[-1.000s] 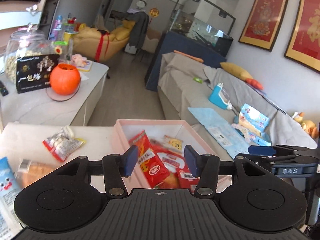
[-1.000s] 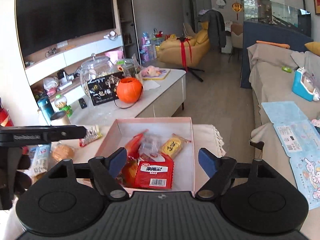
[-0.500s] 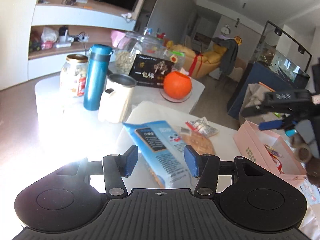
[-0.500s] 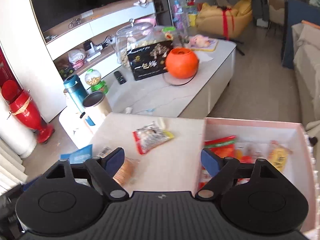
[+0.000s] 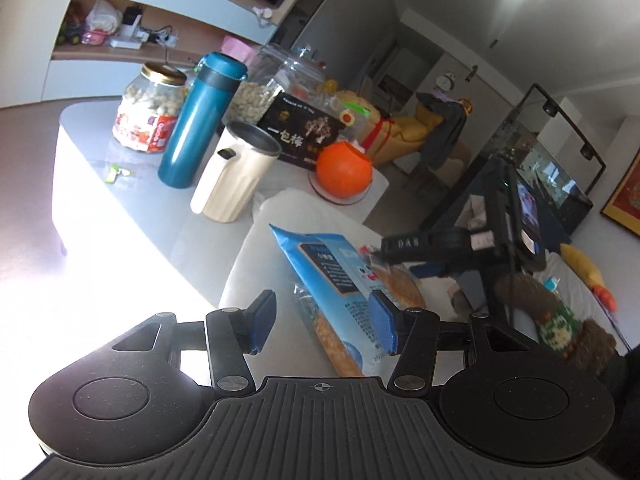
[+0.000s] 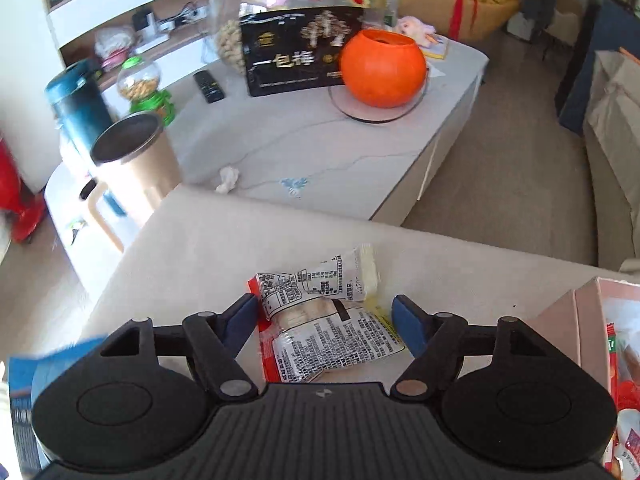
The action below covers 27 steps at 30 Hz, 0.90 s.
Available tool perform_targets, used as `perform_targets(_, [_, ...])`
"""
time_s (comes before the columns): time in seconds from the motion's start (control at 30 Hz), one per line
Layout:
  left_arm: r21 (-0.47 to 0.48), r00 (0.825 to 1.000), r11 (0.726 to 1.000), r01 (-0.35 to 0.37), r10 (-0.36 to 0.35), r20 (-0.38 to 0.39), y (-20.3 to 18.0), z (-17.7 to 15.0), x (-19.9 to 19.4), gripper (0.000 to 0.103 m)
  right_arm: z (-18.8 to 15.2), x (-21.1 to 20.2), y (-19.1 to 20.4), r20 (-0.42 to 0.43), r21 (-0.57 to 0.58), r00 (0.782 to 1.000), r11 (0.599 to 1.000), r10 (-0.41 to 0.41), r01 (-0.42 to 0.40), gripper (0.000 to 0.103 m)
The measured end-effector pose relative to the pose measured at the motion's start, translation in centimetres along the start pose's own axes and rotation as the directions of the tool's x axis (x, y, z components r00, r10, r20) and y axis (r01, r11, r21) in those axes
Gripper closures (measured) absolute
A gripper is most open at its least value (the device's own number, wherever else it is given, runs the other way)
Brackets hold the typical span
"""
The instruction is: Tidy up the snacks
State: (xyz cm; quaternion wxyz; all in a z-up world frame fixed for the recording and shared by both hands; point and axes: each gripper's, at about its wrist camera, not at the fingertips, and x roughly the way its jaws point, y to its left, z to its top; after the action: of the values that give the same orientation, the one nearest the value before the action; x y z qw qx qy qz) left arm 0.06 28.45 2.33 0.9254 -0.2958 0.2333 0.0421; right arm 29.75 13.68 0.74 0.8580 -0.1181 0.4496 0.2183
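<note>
My right gripper hangs low over a crinkled red, white and yellow snack packet on the pale table. The packet lies between its closing jaws, and neither pad presses on it. The pink box, with snacks in it, stands just to the right. My left gripper is open over a long blue snack bag, which runs under its right finger. A round biscuit pack lies beside that bag, partly hidden by the right gripper's arm.
A lower grey table behind holds a cream mug, teal flask, nut jar, black box and orange pumpkin pot. A knitted sleeve is at the right. A sofa stands beyond.
Both grippers swung left, away from the pink box, and sank toward the loose snacks. The right one now straddles the crinkled packet with narrower jaws; the left rolled and hangs over the blue bag.
</note>
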Motion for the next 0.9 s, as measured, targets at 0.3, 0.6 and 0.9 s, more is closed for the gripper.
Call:
perform_targets(0.3, [0.113,0.998,0.993,0.036,-0.030,-0.056,-3.1,-0.5,2.4,0.056,-8.4,-7.9,0.6,-0.082,-0.154,0.991,0.981,0.108,-0.120,0.043])
perform_targets(0.6, [0.294,0.967,0.937,0.191,-0.128,-0.220,-10.1,-3.9,3.6,0.060,-16.1,-14.3,-3.8,-0.061,-0.117,0.977,0.971,0.205,-0.211,0.035])
perform_targets(0.9, [0.232,0.983,0.964,0.129,-0.094,-0.158,-10.5,-4.3,0.2,0.058,-16.7,-17.0,-10.8,0.100,0.039,0.978,0.981,0.183,-0.188,0.025])
